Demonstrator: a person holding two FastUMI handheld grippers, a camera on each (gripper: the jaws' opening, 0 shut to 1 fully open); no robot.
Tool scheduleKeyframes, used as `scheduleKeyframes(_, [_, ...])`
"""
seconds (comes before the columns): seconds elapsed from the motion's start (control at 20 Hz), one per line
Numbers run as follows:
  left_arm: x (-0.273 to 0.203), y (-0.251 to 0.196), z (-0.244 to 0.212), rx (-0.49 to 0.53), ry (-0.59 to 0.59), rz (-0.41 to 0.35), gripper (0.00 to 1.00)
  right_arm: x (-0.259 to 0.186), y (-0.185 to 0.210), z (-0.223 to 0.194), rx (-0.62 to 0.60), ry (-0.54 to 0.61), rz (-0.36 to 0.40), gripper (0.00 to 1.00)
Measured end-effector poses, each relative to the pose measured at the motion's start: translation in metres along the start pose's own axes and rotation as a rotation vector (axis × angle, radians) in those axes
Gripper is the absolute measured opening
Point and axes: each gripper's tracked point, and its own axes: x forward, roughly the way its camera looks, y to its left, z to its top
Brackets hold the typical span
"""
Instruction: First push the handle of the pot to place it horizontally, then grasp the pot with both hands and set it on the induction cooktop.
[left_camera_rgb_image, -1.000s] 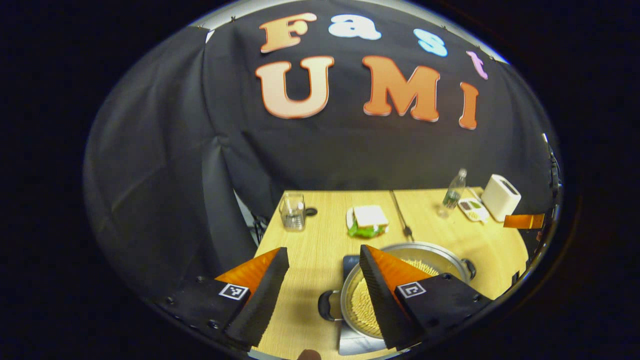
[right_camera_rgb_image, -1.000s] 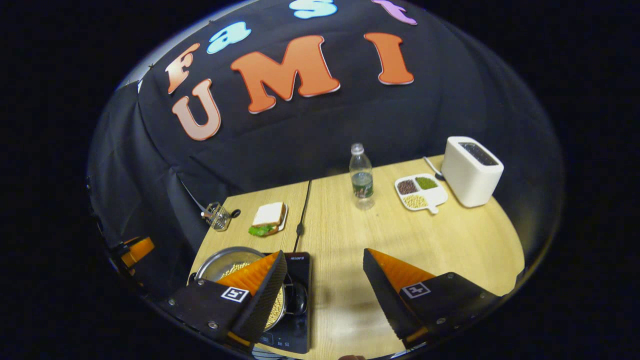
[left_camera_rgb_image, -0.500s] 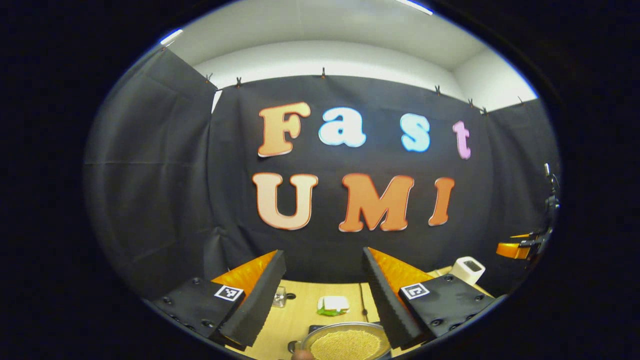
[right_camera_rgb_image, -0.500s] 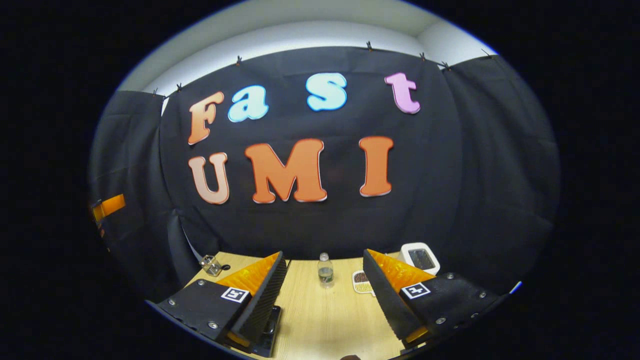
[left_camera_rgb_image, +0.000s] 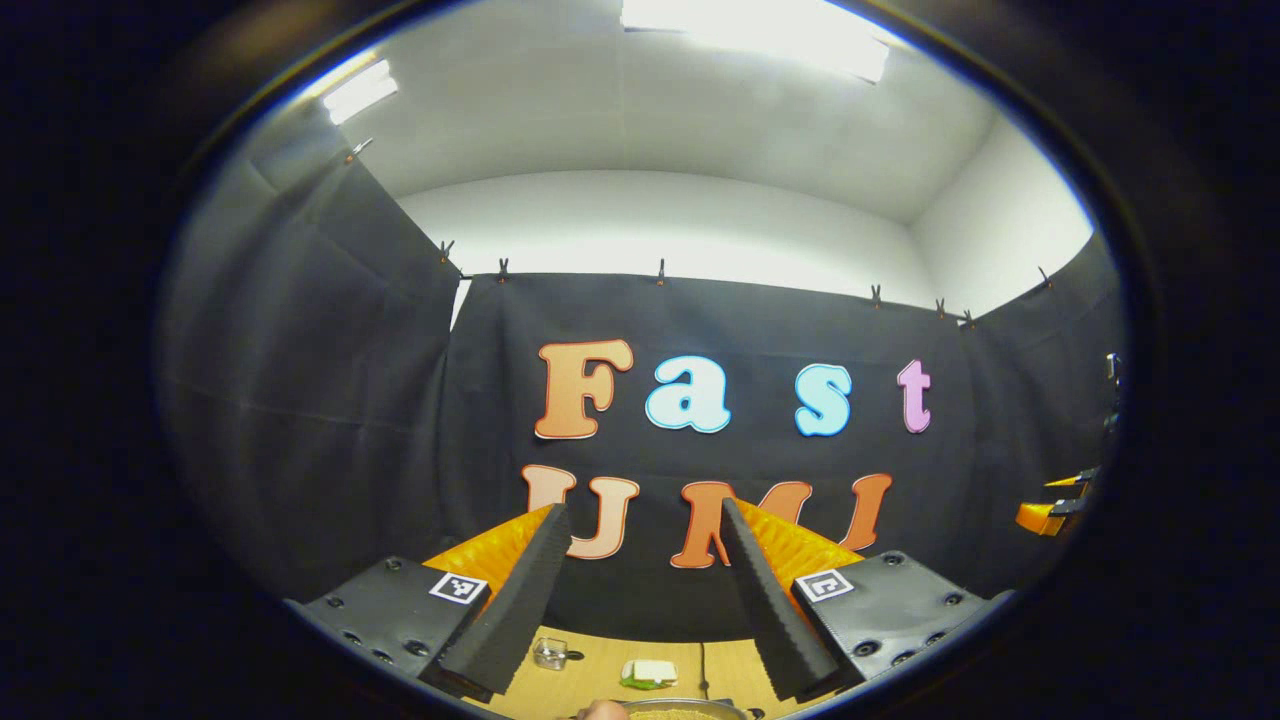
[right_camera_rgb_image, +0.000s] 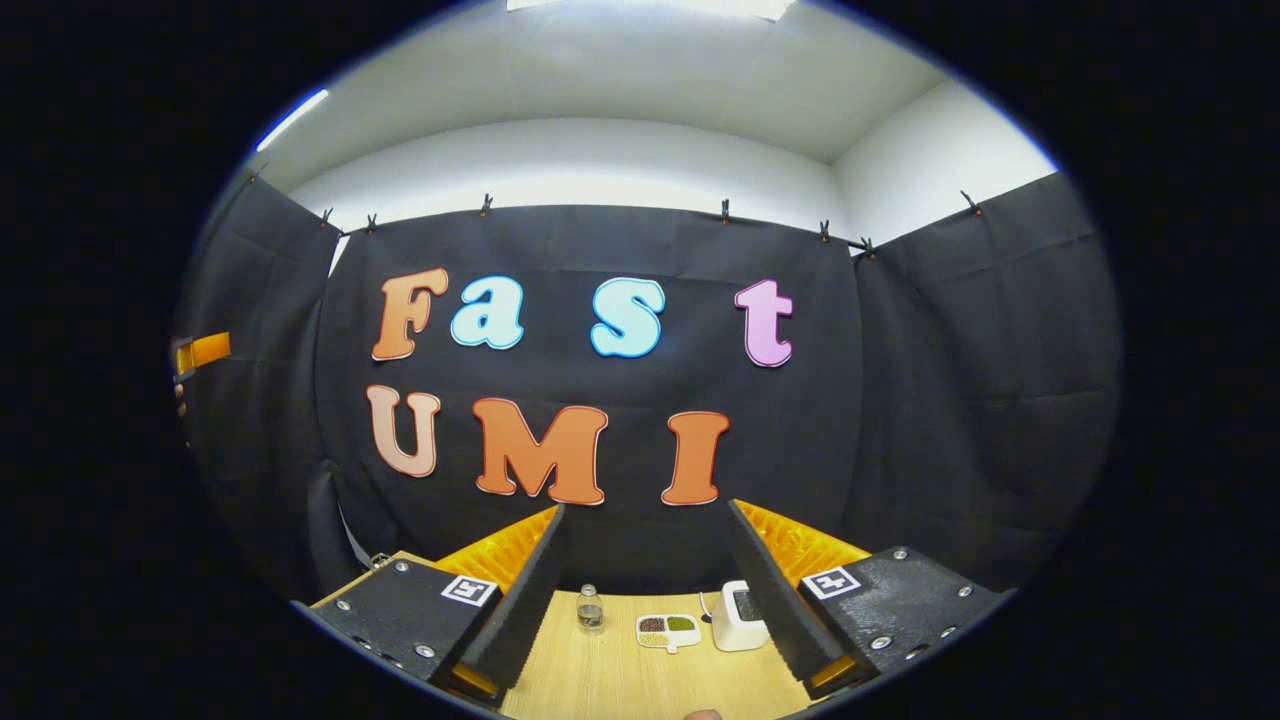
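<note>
Currently both cameras are pitched up at the booth wall and ceiling, so I get little of the counter (right_camera_rgb_image: 620, 680).

Left tongs (left_camera_rgb_image: 640, 600): released, fingers spread wide, nothing between them. Below them, in the left gripper view, I see just the rim of the pot (left_camera_rgb_image: 680, 708) at the bottom edge, low on the near part of the counter. I can't tell from this sliver what it sits on. Farther back: a glass (left_camera_rgb_image: 549, 653) and a sandwich (left_camera_rgb_image: 648, 673).

Right tongs (right_camera_rgb_image: 645, 590): also released, wide gap, holding nothing. Between the fingers, at the far end of the counter, a water bottle (right_camera_rgb_image: 590, 610), a divided tray of beans (right_camera_rgb_image: 668, 630) and a white toaster (right_camera_rgb_image: 738, 617) stand side by side.
</note>
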Motion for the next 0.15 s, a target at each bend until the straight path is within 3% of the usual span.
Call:
scheduleKeyframes(0.1, [0.0, 0.002, 0.003, 0.007, -0.01, 0.008, 0.96, -0.012, -0.012, 0.014, -0.015, -0.034, -0.016, 0.88])
scheduleKeyframes(0.15, [0.001, 0.0, 0.004, 0.014, -0.013, 0.005, 0.96, -0.016, -0.018, 0.018, -0.025, -0.043, -0.021, 1.0])
